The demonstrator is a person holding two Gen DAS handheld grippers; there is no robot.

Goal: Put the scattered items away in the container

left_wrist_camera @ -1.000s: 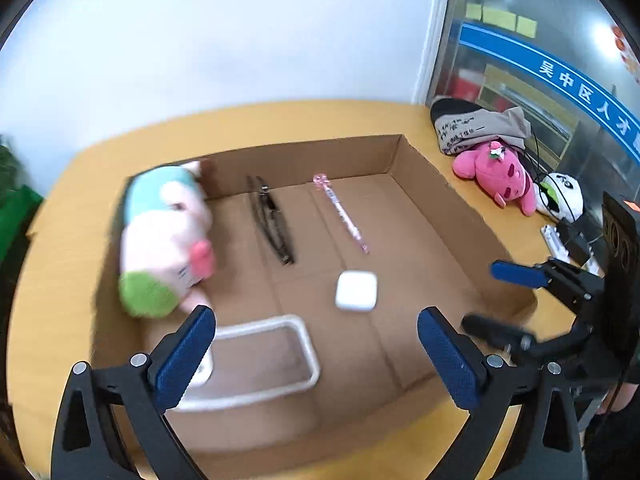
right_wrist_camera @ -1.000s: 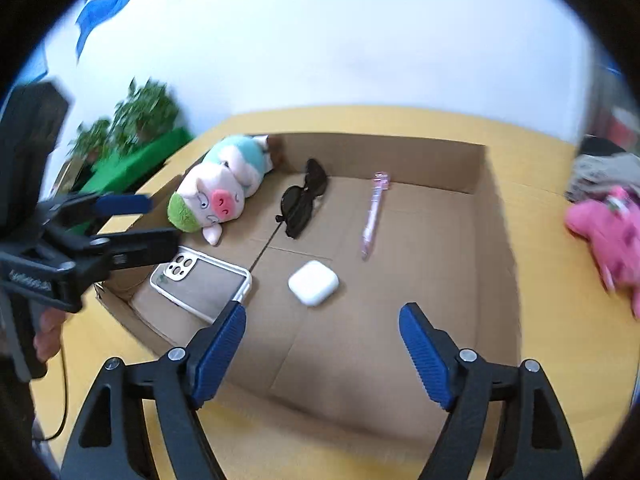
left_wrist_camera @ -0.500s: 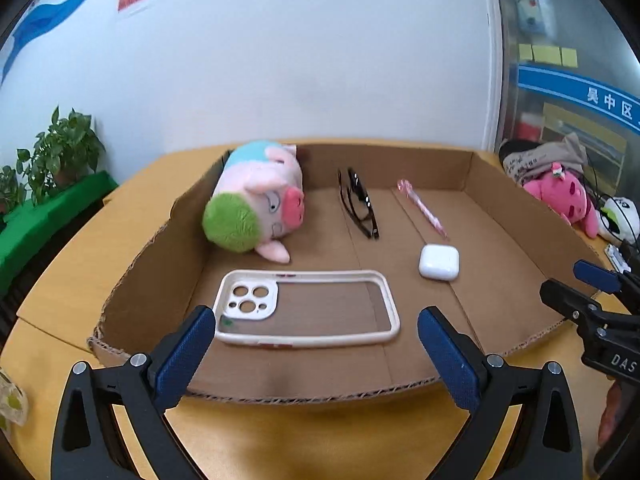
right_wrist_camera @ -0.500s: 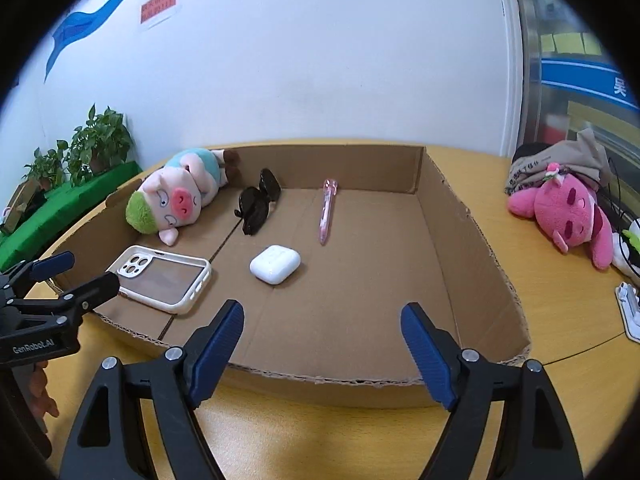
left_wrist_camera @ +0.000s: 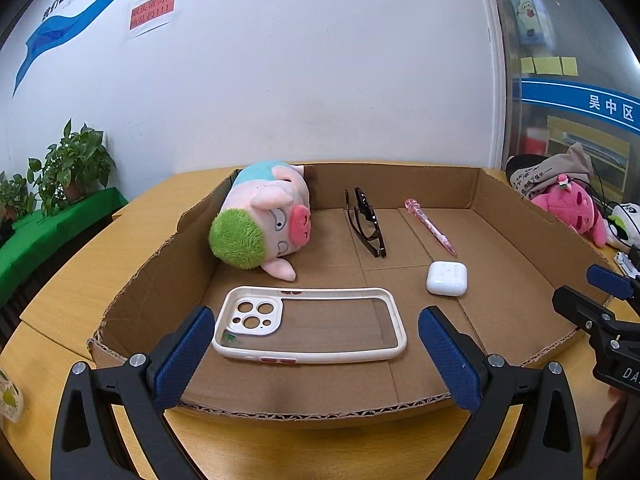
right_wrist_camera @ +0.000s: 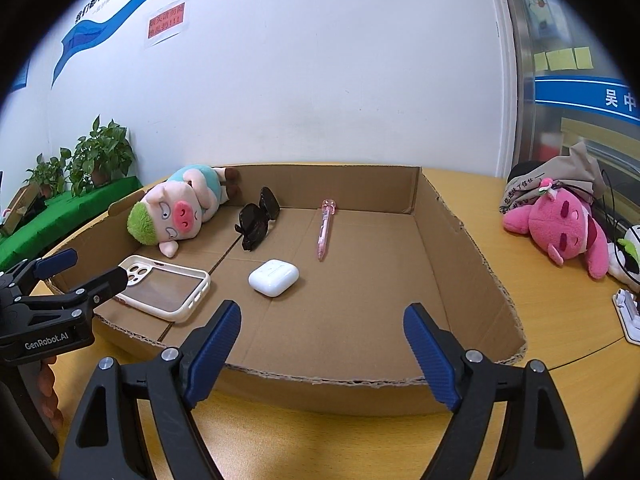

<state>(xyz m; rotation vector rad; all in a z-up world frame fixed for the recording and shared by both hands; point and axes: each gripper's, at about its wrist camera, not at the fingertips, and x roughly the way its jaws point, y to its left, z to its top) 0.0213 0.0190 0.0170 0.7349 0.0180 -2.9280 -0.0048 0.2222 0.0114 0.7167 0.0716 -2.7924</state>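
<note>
A shallow cardboard box (left_wrist_camera: 152, 280) lies on the wooden table. Inside it are a plush pig (left_wrist_camera: 264, 224) with green hair, dark sunglasses (left_wrist_camera: 366, 224), a pink pen (left_wrist_camera: 432, 228), a white earbud case (left_wrist_camera: 446, 278) and a cream phone case (left_wrist_camera: 308, 328). My left gripper (left_wrist_camera: 316, 320) hangs open at the box's near edge, above the phone case and holding nothing. My right gripper (right_wrist_camera: 322, 312) is at the same near edge, further right; its jaws are opening with nothing between them. Each gripper shows in the other's view: the left gripper (right_wrist_camera: 94, 266), the right gripper (left_wrist_camera: 578, 286).
Outside the box to the right lie a pink plush toy (right_wrist_camera: 560, 224), a grey bag (right_wrist_camera: 560, 176), a black-and-white toy (right_wrist_camera: 628, 252) and a small white item (right_wrist_camera: 630, 312). Potted plants (left_wrist_camera: 68, 164) stand on a green ledge at the left. A white wall rises behind the table (left_wrist_camera: 140, 216).
Both grippers have drawn back and sunk from over the box to its near edge, and now point more level. Over the last half second they have hardly moved.
</note>
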